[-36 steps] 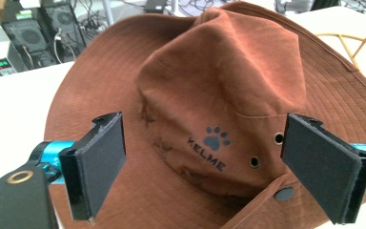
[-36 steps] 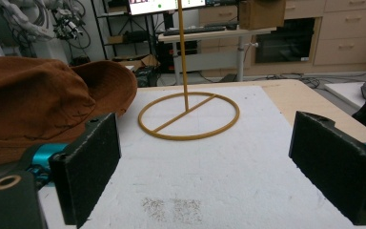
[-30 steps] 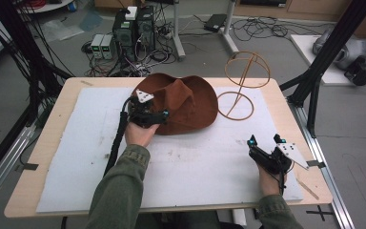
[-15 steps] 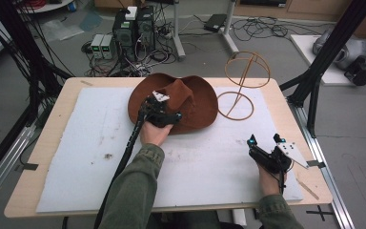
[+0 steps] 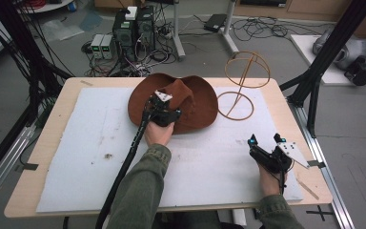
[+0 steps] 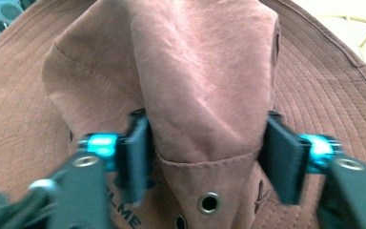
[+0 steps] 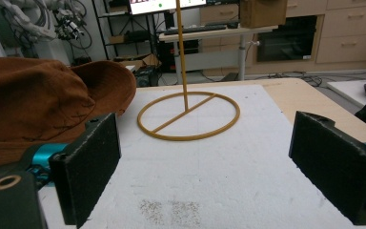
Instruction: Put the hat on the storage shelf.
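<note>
Lying at the far middle of the white foam sheet (image 5: 76, 157), the brown hat (image 5: 200, 102) has its soft crown (image 6: 205, 81) pinched between the black pads of the left gripper (image 5: 164, 114), whose jaws have just been closing and now press the crown from both sides. Just beside the hat's brim stands a thin yellow wire stand (image 5: 240, 90), its ring base flat on the sheet. Well apart, near the sheet's near right corner, the right gripper (image 5: 267, 143) rests with jaws spread wide and nothing between them.
</note>
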A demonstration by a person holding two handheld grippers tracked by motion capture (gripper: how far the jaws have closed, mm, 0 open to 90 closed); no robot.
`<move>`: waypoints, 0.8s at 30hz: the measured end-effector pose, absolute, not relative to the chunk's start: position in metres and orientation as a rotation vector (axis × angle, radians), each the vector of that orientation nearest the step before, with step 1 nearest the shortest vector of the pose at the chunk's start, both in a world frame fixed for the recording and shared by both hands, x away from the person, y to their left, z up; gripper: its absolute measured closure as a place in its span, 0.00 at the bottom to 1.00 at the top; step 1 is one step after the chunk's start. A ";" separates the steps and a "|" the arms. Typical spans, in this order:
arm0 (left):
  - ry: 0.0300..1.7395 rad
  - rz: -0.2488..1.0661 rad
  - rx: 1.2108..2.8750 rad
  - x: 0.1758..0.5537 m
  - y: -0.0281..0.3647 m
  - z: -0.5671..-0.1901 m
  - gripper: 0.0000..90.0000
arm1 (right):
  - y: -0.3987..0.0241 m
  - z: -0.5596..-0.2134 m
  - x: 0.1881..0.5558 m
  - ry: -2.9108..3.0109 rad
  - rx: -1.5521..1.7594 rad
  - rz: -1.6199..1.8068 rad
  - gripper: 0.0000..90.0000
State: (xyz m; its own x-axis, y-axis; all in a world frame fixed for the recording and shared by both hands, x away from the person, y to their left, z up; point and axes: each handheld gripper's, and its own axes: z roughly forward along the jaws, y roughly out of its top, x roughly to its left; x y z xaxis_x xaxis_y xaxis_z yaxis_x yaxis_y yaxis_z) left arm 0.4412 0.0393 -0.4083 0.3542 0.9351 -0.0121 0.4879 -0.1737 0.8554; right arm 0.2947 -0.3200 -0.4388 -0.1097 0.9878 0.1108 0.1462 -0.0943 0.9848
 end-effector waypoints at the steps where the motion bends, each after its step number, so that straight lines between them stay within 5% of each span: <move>1: 1.262 0.684 1.806 0.442 0.040 -0.408 0.60 | -0.320 -0.439 0.294 1.349 1.341 1.307 0.11; 4: 1.287 0.626 1.790 0.444 0.043 -0.410 0.74 | -0.321 -0.439 0.294 1.344 1.340 1.303 0.11; 6: 1.286 0.629 1.790 0.445 0.045 -0.410 0.95 | -0.321 -0.439 0.295 1.342 1.346 1.305 0.11; 24: 1.195 0.695 1.782 0.439 0.049 -0.400 0.98 | -0.322 -0.439 0.295 1.343 1.344 1.298 0.11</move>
